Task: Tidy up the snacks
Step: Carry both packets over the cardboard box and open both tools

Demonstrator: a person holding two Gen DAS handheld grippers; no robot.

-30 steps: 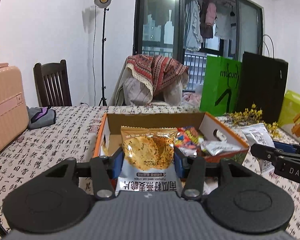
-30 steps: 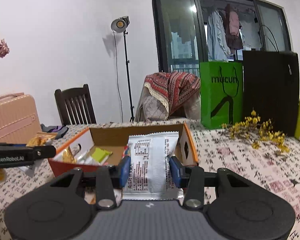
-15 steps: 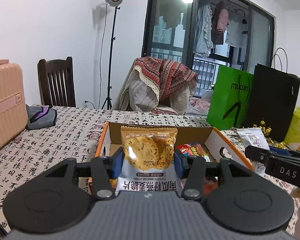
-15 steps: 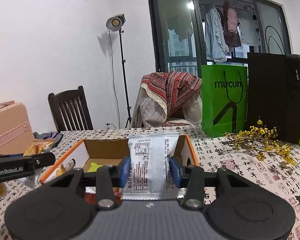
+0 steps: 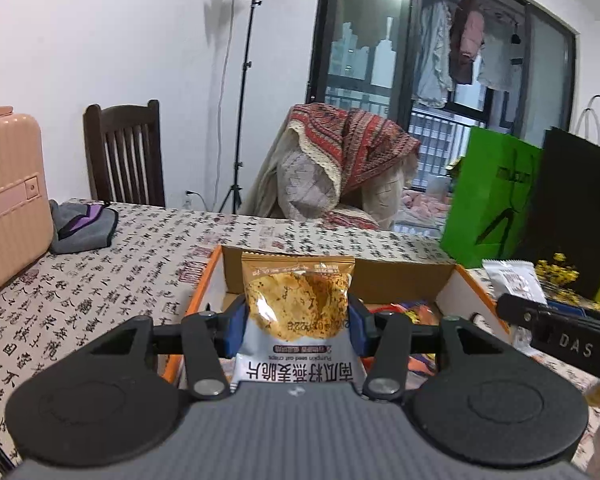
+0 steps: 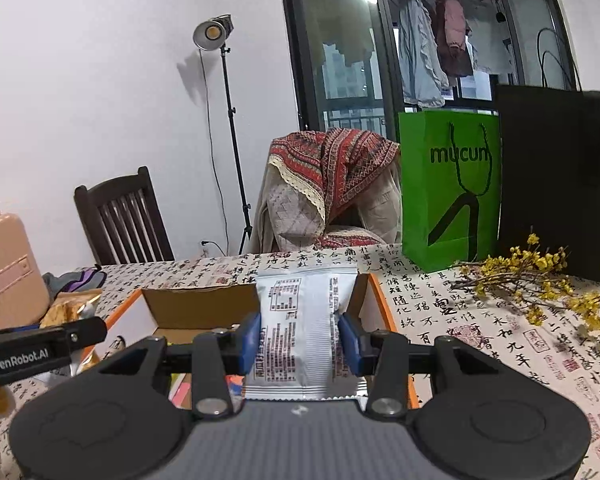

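Snacks in both grips — left gripper clamped on an orange oat-crisp packet, held upright above the open cardboard box; right gripper pinching a white sachet over the box's right end — calligraphy tablecloth beneath.

- Crisp packet: glossy plastic film.
- White packet: matt, crinkled foil.
- Box: raw brown cardboard inside.
- Tablecloth: printed cloth.
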